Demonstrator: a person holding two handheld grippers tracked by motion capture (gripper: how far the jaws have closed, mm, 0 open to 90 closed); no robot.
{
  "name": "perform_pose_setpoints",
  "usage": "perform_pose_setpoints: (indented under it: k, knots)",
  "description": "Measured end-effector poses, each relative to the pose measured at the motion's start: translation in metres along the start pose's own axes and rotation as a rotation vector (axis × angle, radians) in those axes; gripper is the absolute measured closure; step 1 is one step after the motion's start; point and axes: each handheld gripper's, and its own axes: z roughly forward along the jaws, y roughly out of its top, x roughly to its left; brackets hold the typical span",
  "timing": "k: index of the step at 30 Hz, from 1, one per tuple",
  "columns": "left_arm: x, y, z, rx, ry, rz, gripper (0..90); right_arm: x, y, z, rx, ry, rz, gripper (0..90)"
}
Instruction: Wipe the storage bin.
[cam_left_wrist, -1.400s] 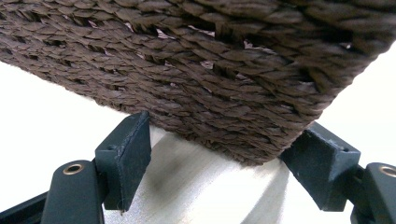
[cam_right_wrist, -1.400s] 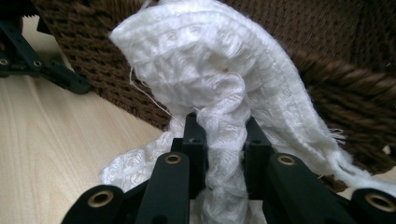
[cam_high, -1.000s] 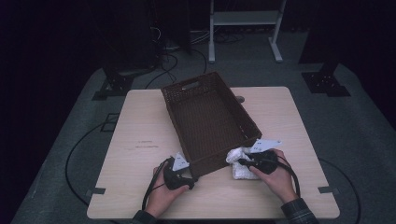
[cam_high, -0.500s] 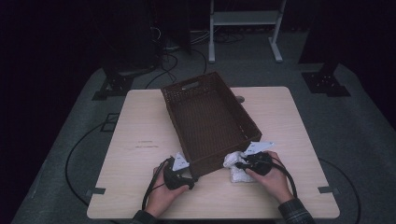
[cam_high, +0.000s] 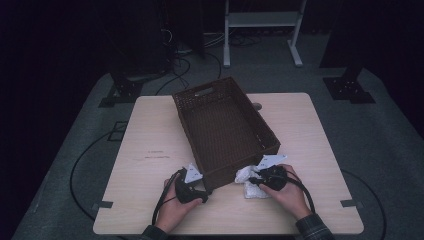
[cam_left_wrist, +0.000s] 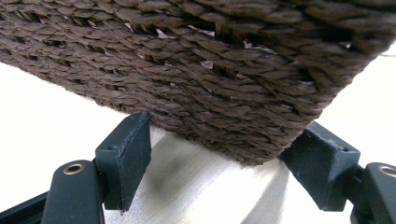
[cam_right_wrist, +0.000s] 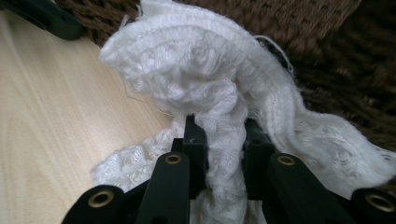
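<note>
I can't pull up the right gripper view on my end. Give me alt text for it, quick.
The right tongs are closed on a bunched fold of white knitted cloth, which spills over both sides of the jaws. Behind it rises the dark brown woven basket; the light wooden table shows at the left.
</note>
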Motion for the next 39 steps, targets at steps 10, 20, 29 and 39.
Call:
perform_pose_setpoints:
  k: [10, 20, 29, 39]
  knots:
    - [0.0, 0.0, 0.0, -0.003, 0.0, -0.004, 25.1, 0.008, 0.015, -0.03, -0.127, -0.016, -0.019, 76.3]
    - [0.0, 0.0, 0.0, 0.0, -0.001, 0.0, 25.1, 0.009, 0.022, -0.048, -0.183, -0.038, -0.028, 76.1]
    - [0.0, 0.0, 0.0, 0.003, -0.002, -0.001, 25.1, 0.014, 0.033, -0.063, -0.257, -0.031, -0.038, 76.1]
    - [0.0, 0.0, 0.0, 0.006, -0.002, 0.003, 25.1, 0.018, 0.041, -0.065, -0.276, -0.02, -0.05, 76.1]
